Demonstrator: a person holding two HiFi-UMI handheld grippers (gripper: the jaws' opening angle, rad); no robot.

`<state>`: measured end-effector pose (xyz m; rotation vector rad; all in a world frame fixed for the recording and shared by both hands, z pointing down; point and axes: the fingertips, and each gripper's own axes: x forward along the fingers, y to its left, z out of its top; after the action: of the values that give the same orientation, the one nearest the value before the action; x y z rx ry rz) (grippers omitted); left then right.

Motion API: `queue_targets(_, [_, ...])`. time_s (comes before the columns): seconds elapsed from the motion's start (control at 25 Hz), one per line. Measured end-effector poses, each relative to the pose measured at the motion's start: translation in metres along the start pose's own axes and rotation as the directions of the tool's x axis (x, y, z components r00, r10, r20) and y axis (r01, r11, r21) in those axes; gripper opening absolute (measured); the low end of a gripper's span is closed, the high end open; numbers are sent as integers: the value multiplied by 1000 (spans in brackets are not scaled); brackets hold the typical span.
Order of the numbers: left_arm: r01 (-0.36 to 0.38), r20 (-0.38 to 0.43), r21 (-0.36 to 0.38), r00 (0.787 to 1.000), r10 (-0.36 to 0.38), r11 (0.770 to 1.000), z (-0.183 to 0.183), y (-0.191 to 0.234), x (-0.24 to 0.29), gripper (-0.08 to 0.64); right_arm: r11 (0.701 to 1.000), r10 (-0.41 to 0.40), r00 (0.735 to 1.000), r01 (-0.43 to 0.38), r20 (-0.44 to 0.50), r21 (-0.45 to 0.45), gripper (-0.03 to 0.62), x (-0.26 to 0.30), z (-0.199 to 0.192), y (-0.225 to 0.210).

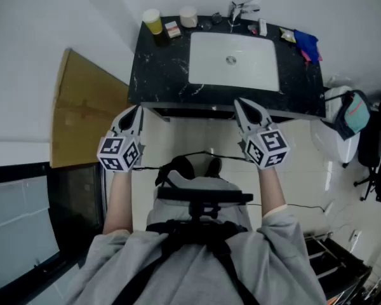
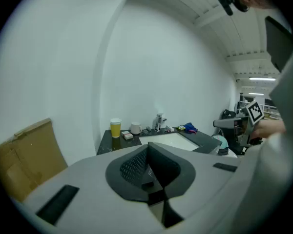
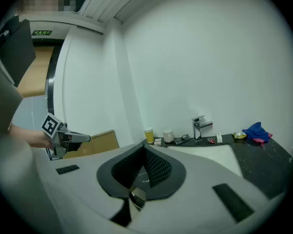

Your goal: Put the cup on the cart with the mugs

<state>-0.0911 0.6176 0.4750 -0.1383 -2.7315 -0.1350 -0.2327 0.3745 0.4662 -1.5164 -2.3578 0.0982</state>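
Both the left gripper [image 1: 137,110] and right gripper [image 1: 240,103] are clenched empty; the yellow cup [image 1: 152,21] stands well ahead of them on the sink counter [image 1: 159,75], untouched. Nothing looks done yet.

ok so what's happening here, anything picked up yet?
Not yet. A person stands at a black counter with a sink, holding a gripper in each hand. The left gripper and right gripper are both shut and empty, held in the air near the counter's front edge. The yellow cup stands untouched at the counter's back left corner, with a white cup a little to its right.
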Motion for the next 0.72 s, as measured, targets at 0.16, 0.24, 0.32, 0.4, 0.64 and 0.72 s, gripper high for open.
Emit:
queue_targets(0.16, [24, 2, 23, 1000, -24, 999, 13, -13, 12, 2, 1000, -13, 1000, 13, -9, -21, 9, 3, 12, -7])
queue_targets(0.24, [33, -2, 33, 999, -33, 999, 19, -11, 19, 2, 999, -3, 1000, 3, -8, -34, 9, 12, 21, -7])
queue_targets(0.32, [43, 3, 37, 999, -43, 998, 28, -3, 33, 2, 998, 5, 1000, -6, -8, -61, 9, 29, 33, -8])
queue_targets(0.4, [58, 9, 40, 998, -58, 998, 38, 6, 49, 2, 996, 7, 1000, -8, -9, -85, 9, 51, 45, -12])
queue_targets(0.64, [133, 28, 65, 990, -135, 989, 63, 29, 92, 2, 989, -34, 999, 34, 0, -145, 9, 121, 82, -25])
queue_targets(0.72, [158, 29, 83, 986, -161, 984, 71, 36, 107, 2, 986, -53, 999, 51, -10, -161, 9, 148, 91, -32])
